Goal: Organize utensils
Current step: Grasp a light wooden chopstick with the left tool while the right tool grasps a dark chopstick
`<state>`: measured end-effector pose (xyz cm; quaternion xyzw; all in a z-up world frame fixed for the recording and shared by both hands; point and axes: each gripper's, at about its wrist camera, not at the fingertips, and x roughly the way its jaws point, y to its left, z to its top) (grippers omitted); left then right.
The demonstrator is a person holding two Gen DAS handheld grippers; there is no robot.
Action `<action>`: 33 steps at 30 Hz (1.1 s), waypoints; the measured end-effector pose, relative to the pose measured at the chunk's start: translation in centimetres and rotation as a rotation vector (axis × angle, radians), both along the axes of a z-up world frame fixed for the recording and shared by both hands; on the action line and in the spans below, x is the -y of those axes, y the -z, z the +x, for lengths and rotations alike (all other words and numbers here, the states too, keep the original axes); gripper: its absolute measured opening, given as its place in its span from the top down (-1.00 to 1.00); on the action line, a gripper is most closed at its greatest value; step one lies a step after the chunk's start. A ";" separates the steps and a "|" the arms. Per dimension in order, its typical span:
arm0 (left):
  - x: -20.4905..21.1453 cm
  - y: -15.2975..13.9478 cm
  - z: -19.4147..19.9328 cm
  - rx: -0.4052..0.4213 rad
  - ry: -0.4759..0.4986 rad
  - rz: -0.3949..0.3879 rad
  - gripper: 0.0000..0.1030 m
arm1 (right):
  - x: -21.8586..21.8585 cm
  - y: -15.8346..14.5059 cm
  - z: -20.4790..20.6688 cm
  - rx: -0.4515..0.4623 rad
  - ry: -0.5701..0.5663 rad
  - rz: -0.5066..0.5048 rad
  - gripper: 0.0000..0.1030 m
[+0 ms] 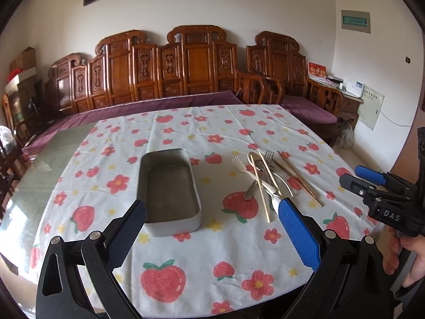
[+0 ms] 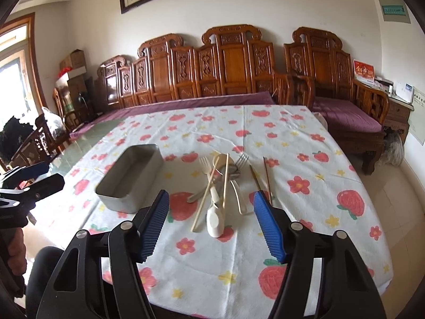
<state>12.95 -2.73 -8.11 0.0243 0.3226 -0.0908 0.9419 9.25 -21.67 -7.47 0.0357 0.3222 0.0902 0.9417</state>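
A table (image 1: pixel 66 156) with a strawberry cloth (image 1: pixel 212 260) holds everything here. Near the middle of the cloth sits a metal tin (image 1: pixel 168 188), and it has nothing in it yet. Just beside the tin, toward the right edge of the table, lies a pile of utensils (image 2: pixel 223 186) — forks, spoons and chopsticks all crossed over each other.

The left gripper (image 1: pixel 212 212) hangs above the near edge of the table with its jaws spread wide apart. It holds nothing. The right gripper (image 2: pixel 211 204) hangs over the near end of the pile with its jaws partly open. The handles lie in the gap as the camera sees it, but the blue pads (image 2: pixel 268 228) do not press on anything, so it holds nothing too.

How will these things feel? The spoon with the fat white handle (image 2: pixel 215 220) looks light and stiff, and that thick end closest to the near edge seems the best place to grab. The chopsticks (image 2: pixel 208 194) are thin and smooth — they may roll or slip out of the pads. The metal forks (image 2: pixel 204 163) look hard and a bit slippery. Because the pieces lie on top of each other, pulling one could drag the others along, so the top piece is likely the safest first pick.
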 end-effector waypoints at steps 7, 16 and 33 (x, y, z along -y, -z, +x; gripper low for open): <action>1.7 2.5 3.5 -0.045 0.051 -0.002 -0.85 | 1.2 3.4 3.3 -0.059 0.025 -0.007 -0.07; 4.5 6.7 7.2 -0.131 0.117 -0.003 -0.58 | 3.4 6.9 6.4 -0.099 0.061 0.003 -0.03; 9.9 13.9 13.4 -0.298 0.202 -0.043 0.13 | 6.8 10.6 8.2 -0.187 0.133 -0.011 -0.03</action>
